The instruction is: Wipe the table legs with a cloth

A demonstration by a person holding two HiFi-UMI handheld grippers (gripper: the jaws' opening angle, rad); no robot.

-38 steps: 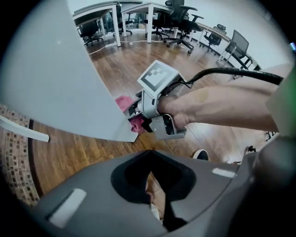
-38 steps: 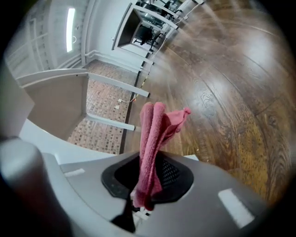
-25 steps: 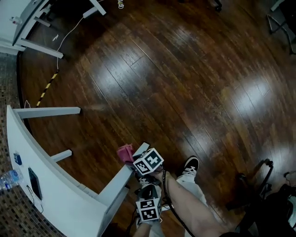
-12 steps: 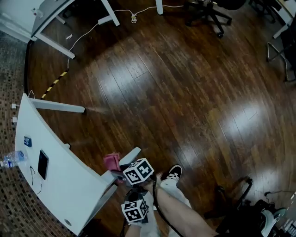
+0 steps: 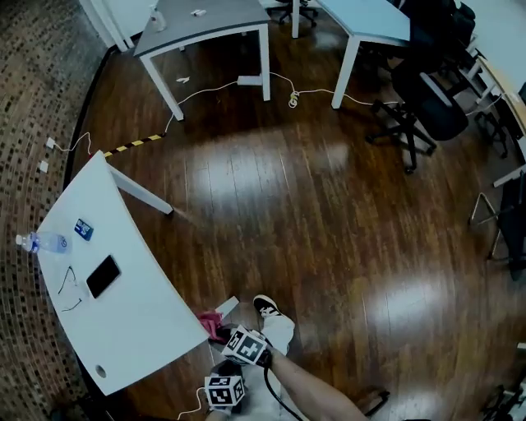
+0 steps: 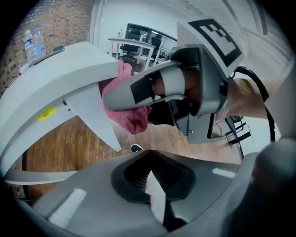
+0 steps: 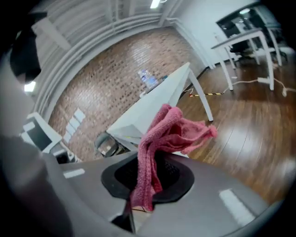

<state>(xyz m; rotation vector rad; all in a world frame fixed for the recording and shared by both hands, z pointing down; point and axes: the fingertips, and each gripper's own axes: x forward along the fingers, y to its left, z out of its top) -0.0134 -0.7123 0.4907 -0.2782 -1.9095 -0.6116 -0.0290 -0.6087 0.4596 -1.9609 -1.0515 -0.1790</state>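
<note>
**Pink terry cloth** (image 7: 169,132): crumpled, its lower end pinched in the closed jaws of the right gripper (image 5: 223,331), its free end flopping forward. I see it beside the near white slanted table leg (image 6: 99,115), just under the tabletop (image 5: 140,329) (contact unclear). The far leg (image 5: 140,191) stands well apart.

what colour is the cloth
The cloth is pink, clearest in the right gripper view.

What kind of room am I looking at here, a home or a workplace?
Most likely an office or lab workspace: plain desks, such as the white table and a grey desk, stand on a wood floor, with black swivel chairs beyond.
</note>
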